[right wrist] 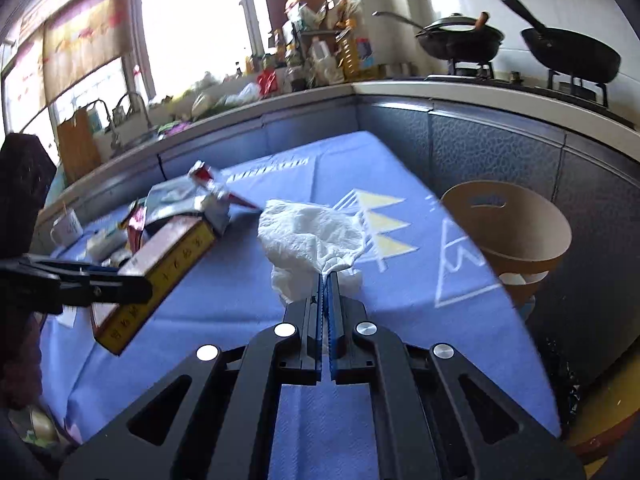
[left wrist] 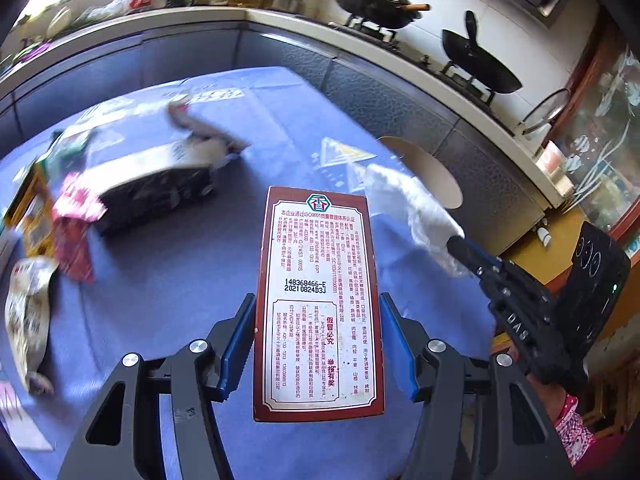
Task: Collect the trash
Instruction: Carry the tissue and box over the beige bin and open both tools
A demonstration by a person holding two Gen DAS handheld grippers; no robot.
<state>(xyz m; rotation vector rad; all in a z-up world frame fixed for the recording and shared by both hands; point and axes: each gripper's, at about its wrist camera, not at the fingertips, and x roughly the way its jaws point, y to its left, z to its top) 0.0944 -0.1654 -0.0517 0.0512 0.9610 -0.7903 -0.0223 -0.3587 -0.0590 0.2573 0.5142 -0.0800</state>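
My left gripper (left wrist: 318,344) is shut on a red-brown carton (left wrist: 318,300) with a white printed label, its blue pads pressing both long sides. In the right wrist view that carton (right wrist: 160,264) shows a yellow side and hangs above the blue tablecloth (right wrist: 248,300), with the left gripper (right wrist: 140,286) coming in from the left. My right gripper (right wrist: 328,276) is shut on a crumpled white tissue (right wrist: 316,236), which bunches out past its tips. From the left wrist view the right gripper (left wrist: 454,242) holds the tissue (left wrist: 416,212) near the table's right edge.
A round brown bin (right wrist: 508,232) stands on the floor off the table's right edge, below the counter. A dark box (left wrist: 160,188), several wrappers (left wrist: 76,220) and a white mug (right wrist: 66,226) crowd the table's left. Two woks (right wrist: 572,54) sit on the stove behind.
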